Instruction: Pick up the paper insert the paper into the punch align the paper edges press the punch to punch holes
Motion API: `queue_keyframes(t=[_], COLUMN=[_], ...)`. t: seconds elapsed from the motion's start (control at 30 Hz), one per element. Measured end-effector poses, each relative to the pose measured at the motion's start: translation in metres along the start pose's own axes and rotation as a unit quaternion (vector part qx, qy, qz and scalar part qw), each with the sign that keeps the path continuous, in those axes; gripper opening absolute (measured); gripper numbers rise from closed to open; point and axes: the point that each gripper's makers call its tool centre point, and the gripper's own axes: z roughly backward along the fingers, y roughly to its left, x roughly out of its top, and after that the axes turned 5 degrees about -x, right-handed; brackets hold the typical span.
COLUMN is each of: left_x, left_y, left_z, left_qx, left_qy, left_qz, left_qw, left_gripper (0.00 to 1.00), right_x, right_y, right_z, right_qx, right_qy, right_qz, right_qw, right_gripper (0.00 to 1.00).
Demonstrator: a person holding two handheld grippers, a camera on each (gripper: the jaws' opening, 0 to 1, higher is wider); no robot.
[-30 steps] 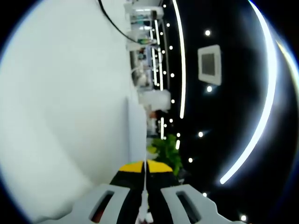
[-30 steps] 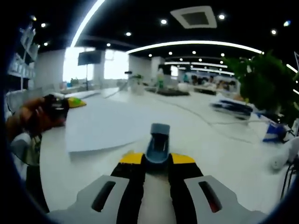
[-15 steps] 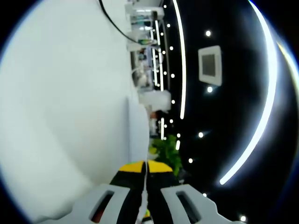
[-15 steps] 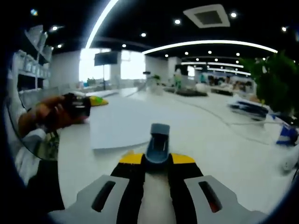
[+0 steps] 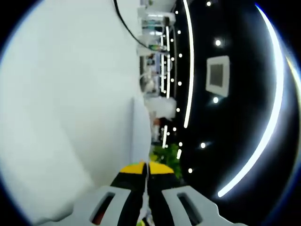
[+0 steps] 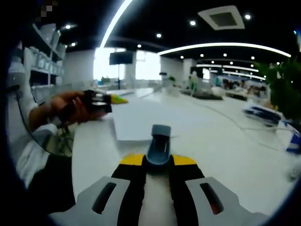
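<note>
The paper [image 6: 141,123] lies flat over the white counter [image 6: 221,141], ahead of the right gripper [image 6: 158,162] and a little to its left in the right gripper view. Its near edge sits just beyond the punch [image 6: 159,143], the grey-blue piece that stands between the right jaws' yellow tips. Those jaws are closed against the sides of the punch, which rises upright from between them. Whether the paper's edge has entered the punch cannot be told.

At the paper's far left corner the left gripper [image 6: 110,99] comes into that view, with a hand [image 6: 66,108] behind it; its yellow tip meets the sheet's edge. A white sleeve [image 6: 33,146] runs down from the hand toward the lower left.

In the left gripper view, rolled on its side, the same sheet [image 5: 139,127] is seen edge-on as a thin white plane that runs straight up from between the jaws of that gripper [image 5: 146,170]. These jaws are pressed together with only the paper's thickness between them, and they grip the sheet at its edge. The counter [image 5: 66,103] fills the left half of that view.

A black cable [image 5: 126,28] crosses the counter farther off. A green plant [image 6: 284,89] stands at the right, and curved light strips [image 6: 225,46] cross the dark ceiling.
</note>
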Motion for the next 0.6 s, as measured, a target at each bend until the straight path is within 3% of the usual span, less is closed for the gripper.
queue_keyframes(t=[0.6], left_x=[0.003], left_y=[0.001], left_z=[0.001], left_qx=[0.006], left_qy=[-0.015], left_qz=[0.017], left_qw=[0.9997], left_gripper=[0.04], right_x=[0.000], right_y=[0.011], right_z=[0.001], right_qx=[0.026], right_qy=[-0.002], right_qz=[0.008], right_qw=[0.9996], right_gripper=[0.22])
